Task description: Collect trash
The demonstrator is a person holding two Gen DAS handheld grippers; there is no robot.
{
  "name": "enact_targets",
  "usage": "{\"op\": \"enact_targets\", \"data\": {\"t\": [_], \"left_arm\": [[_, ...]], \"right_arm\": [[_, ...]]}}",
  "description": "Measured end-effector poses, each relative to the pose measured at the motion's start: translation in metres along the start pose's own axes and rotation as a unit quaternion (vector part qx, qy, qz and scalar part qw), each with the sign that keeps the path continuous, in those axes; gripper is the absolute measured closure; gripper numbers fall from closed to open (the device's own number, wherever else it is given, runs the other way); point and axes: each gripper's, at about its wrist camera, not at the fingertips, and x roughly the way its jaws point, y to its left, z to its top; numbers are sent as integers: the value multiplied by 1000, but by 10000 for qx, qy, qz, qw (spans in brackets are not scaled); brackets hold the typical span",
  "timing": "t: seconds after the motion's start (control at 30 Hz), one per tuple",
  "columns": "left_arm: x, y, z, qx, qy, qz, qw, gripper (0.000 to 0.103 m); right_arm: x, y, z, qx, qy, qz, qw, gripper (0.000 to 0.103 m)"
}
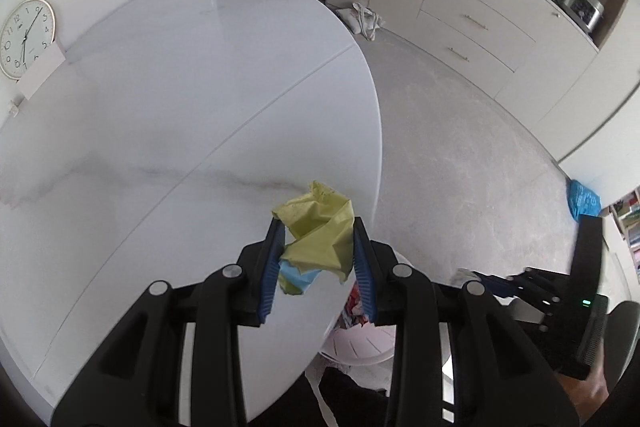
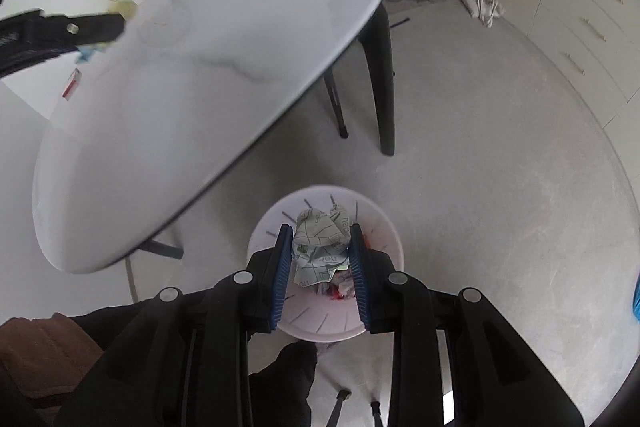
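We see the left gripper [image 1: 320, 247] pinching a crumpled yellow-green wrapper [image 1: 316, 227] between its blue pads, held over the edge of the white table [image 1: 160, 107]; a light blue scrap [image 1: 296, 275] hangs from the wad at its 7 o'clock, and we cannot tell whether it is part of the same piece. Below that gripper, at about 5 o'clock, a white bin [image 1: 356, 345] shows only as a slice of rim and slotted wall, the rest hidden by the table edge and the gripper body; some red-and-white litter inside it is too cramped to name. The right gripper [image 2: 322, 251] clamps a crumpled paper ball with green print [image 2: 320, 247], held directly over the bin [image 2: 384, 227], whose near rim is covered by the gripper frame. The print on the paper is too creased for us to read. Under the ball we make out bits of red and white trash in the bin, blurred. At 10 o'clock in the right wrist view the left gripper [image 2: 116, 21] appears smeared by motion, with only a sliver of the yellow wrapper [image 2: 127, 7] showing at its tip. A small red-and-white item [image 2: 72, 83] lies on the table near its 9 o'clock edge, too blurred to identify. A wall clock [image 1: 26, 37] at 9 o'clock is partly cut off by a white card.
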Motion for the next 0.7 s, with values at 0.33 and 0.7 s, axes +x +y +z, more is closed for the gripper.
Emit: {"op": "enact_targets", "data": {"t": [0.33,0.7], "left_arm": [[18,-52,-43,853,329,120,9957,70],[93,-104,-81,1538,1032,-96,9826,69]], "right_arm": [[76,-24,-44,632,581,69,9963,19],[-24,-90,-78,1357,29,-701,9883,8]]}}
